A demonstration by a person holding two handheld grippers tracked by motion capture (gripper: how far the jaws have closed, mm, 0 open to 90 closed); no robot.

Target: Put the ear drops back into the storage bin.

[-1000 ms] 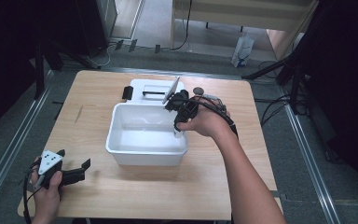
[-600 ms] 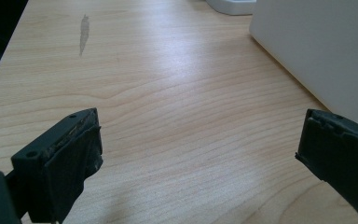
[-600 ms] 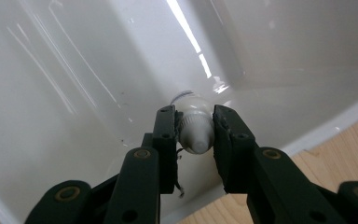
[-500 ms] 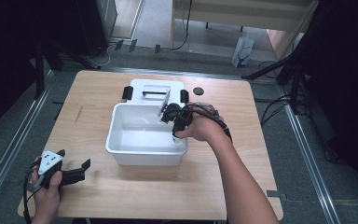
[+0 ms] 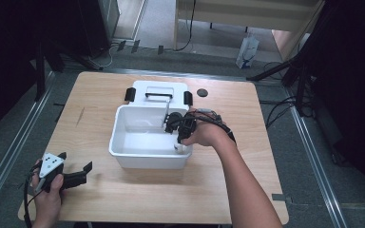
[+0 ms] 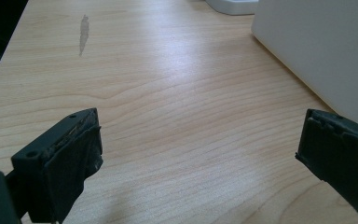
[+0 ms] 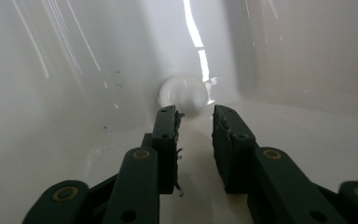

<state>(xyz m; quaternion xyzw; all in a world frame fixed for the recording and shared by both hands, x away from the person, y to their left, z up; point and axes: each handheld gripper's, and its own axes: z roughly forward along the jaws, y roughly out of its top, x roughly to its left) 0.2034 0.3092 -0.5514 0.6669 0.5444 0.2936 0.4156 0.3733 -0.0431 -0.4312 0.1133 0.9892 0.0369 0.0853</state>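
A white plastic tub [image 5: 123, 151] stands in the middle of the wooden table. My right gripper [image 5: 173, 122] reaches down into the tub at its far right corner. Its jaws stand close together, shut on a thin pale flat piece [image 5: 166, 112] that rises on edge from them. In the right gripper view the right gripper [image 7: 195, 116] points at the tub's white inner wall, with a small round white bulge [image 7: 184, 94] just past the tips. My left gripper [image 5: 78, 172] rests near the table's front left corner. Its jaws are wide apart with nothing between them [image 6: 200, 140].
A white lid [image 5: 159, 91] with a black handle and black clasps lies just behind the tub. A small black disc [image 5: 201, 92] sits to the lid's right. The tub's outer wall [image 6: 317, 42] is close on the right in the left gripper view.
My right gripper has come down into the tub with the flat piece, which stood higher and more tilted before. The left gripper has stayed in place.
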